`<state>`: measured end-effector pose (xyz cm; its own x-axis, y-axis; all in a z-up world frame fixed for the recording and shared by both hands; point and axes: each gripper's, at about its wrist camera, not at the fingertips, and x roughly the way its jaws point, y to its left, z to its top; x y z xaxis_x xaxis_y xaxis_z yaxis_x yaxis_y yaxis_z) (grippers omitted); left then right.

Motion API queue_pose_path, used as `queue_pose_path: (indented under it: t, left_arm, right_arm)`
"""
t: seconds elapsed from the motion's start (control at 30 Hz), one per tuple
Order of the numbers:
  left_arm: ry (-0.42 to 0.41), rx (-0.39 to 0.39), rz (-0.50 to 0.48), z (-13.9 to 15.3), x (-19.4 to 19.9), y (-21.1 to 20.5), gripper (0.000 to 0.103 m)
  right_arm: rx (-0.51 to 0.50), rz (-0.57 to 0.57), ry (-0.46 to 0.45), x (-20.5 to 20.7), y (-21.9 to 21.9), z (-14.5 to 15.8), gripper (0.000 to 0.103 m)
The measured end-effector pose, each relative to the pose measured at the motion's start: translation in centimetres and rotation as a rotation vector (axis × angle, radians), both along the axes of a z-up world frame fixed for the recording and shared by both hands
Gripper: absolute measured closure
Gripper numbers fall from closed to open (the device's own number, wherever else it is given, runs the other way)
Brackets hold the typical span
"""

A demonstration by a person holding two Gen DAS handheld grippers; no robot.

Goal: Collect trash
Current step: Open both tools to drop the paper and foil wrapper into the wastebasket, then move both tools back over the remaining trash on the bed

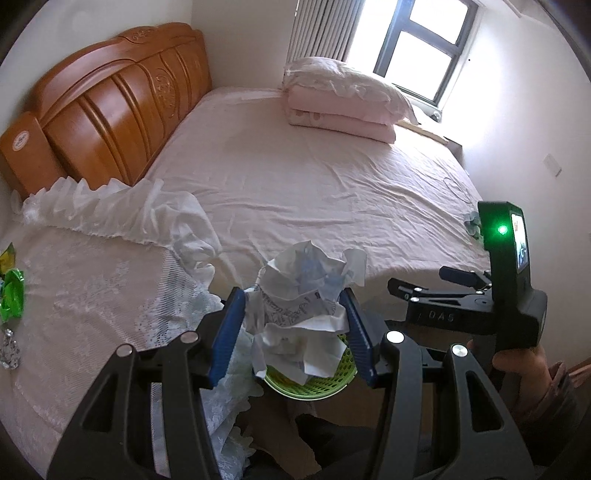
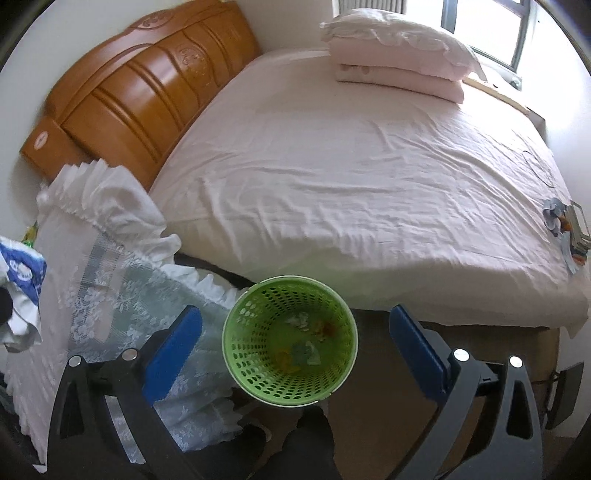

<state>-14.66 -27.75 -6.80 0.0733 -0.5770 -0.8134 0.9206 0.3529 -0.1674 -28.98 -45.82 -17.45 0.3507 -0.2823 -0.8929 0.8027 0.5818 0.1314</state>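
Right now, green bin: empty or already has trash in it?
Not empty. The right wrist view looks straight down into the green bin; a few small scraps lie on its bottom, and it is mostly unfilled.

This is a bedroom in a home. A wide bed (image 2: 369, 177) with a pale pink sheet fills the room, backed by a carved wooden headboard (image 1: 110, 99). Folded pink bedding and a pillow (image 1: 347, 99) are stacked near a window (image 1: 424, 44) with a vertical blind (image 1: 321, 26), and a lace-covered nightstand (image 2: 122, 295) stands beside the bed.

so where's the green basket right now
The green basket sits bottom centre in the right wrist view, on the floor beside the bed, between the lace-covered stand and bed edge.
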Motion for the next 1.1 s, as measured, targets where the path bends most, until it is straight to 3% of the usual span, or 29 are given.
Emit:
queue_pose_path:
  t: [0.33, 0.43, 0.5, 0.53, 1.1]
  left_arm:
    - [0.028, 0.034, -0.068, -1.4, -1.2, -2.3, 0.050]
    - [0.012, 0.039, -0.091, -1.6, -1.9, -3.0, 0.030]
    - [-0.008, 0.034, -0.093, -1.5, -2.5, -3.2, 0.011]
    - [-0.013, 0.026, -0.096, -1.3, -2.7, -3.3, 0.009]
    - [0.004, 0.000, -0.061, -0.3, -1.9, -2.4, 0.008]
  right_arm:
    - [-0.036, -0.068, 0.022, -2.1, -1.2, 0.5, 0.002]
    - [-0.045, -0.094, 0.024, -2.9, -1.6, 0.6, 0.002]
    - [-0.047, -0.110, 0.027, -3.4, -2.0, 0.6, 0.002]
    - [-0.046, -0.113, 0.028, -3.6, -2.1, 0.6, 0.002]
    - [-0.037, -0.102, 0.033, -3.0, -1.8, 0.3, 0.002]
